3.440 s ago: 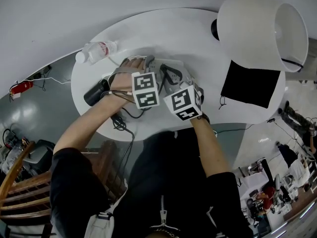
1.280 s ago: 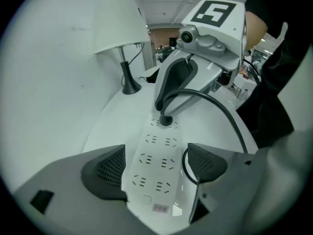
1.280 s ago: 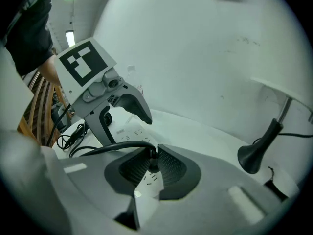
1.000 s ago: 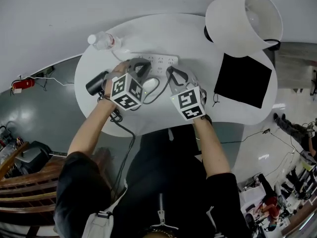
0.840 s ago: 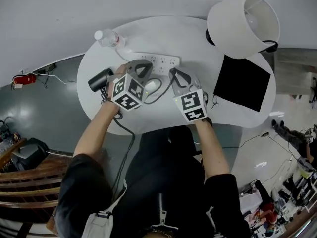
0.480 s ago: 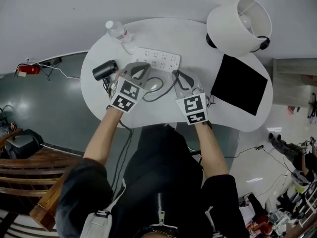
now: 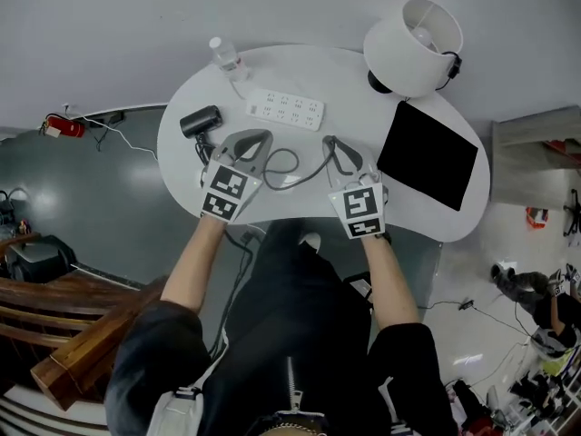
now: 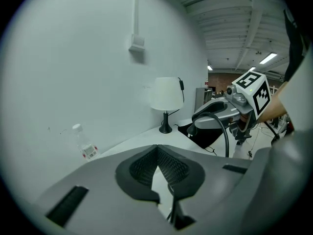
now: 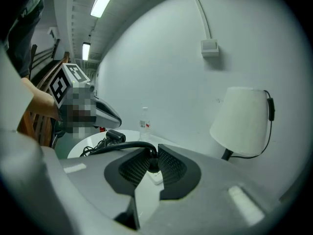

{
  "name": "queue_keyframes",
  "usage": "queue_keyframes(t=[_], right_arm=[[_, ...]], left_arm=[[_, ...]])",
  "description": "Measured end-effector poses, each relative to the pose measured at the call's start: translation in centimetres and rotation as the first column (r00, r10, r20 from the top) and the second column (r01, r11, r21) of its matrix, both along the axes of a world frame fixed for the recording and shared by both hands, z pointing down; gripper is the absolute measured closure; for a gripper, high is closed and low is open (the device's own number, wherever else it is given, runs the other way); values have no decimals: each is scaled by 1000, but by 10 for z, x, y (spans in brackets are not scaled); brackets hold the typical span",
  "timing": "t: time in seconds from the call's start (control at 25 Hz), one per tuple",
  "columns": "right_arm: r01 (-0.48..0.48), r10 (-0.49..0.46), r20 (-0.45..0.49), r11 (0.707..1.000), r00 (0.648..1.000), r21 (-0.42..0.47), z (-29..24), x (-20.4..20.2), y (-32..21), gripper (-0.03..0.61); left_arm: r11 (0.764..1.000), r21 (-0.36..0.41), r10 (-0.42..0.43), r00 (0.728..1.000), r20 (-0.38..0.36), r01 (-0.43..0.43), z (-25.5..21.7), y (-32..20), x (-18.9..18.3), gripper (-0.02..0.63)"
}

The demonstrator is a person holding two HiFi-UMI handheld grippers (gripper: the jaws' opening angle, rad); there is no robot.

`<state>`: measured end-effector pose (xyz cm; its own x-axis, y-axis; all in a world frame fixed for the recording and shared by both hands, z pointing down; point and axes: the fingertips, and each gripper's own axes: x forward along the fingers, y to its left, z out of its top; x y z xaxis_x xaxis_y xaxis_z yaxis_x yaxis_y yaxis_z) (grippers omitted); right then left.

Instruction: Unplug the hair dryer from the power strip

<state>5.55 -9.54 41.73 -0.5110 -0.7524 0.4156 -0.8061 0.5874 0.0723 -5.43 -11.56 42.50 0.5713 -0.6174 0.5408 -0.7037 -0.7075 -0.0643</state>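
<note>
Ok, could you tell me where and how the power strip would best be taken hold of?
Probably across its narrow width, near the middle of the power strip, coming straight down from above. It lies flat on the table, long and slim, and both long edges look free for the jaws; the bottle stands clear beyond its left end.

Your white table [image 7: 345, 71] carries a bottle [image 7: 222, 54] far left, a power strip [image 7: 285, 109], a hair dryer [image 7: 200, 122] at the left, and a lamp [image 7: 410, 36] and black pad [image 7: 427, 155] at the right.

White power strip [image 7: 285, 109], black hair dryer [image 7: 201, 122]
</note>
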Motion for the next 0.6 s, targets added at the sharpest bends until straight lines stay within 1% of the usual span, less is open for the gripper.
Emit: queue_keyframes(t=[0.28, 0.6], right_arm=[[9, -9, 2, 999, 1000, 40, -22, 1, 20, 528], [29, -29, -6, 997, 1000, 70, -35, -6, 33, 528]], left_arm=[[999, 35, 12, 1000, 6, -12, -20, 28, 1, 603], [999, 47, 16, 1000, 16, -17, -23, 49, -7, 603]])
